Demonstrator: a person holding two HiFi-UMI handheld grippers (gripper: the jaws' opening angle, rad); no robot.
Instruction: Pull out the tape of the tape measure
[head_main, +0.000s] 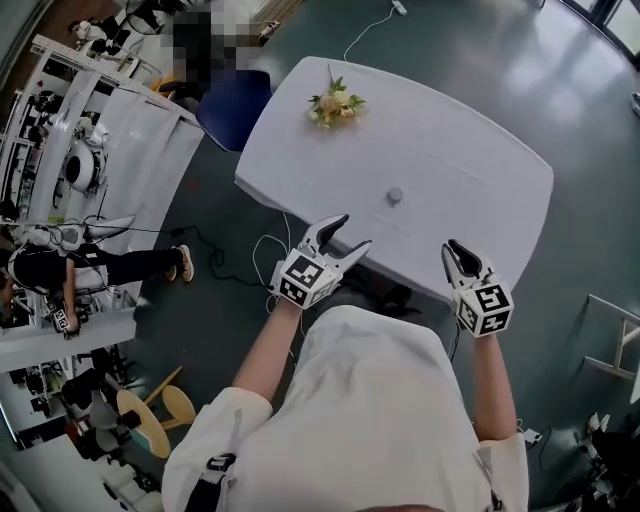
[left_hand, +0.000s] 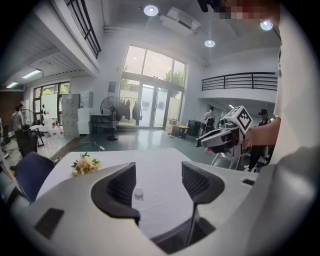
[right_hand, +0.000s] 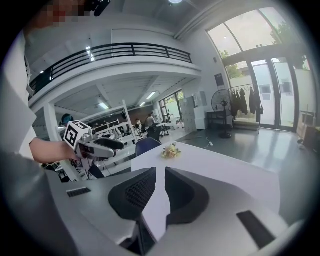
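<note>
Both my grippers hover at the table's (head_main: 480, 160) near edge, short of the work. My left gripper (head_main: 355, 230) gapes wide and empty, lined up on the tape measure (head_main: 394, 195) mid-table, likely to take its case. My right gripper (head_main: 455, 248) is narrowed to a slit, empty, probably saved for the tab. Flowers (head_main: 336, 104) sit beyond, out of the way.

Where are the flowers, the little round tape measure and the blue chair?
flowers (head_main: 336, 106), head view, middle of the bunch.
tape measure (head_main: 394, 195), head view, its round top.
blue chair (head_main: 232, 108), head view, its seat.
</note>
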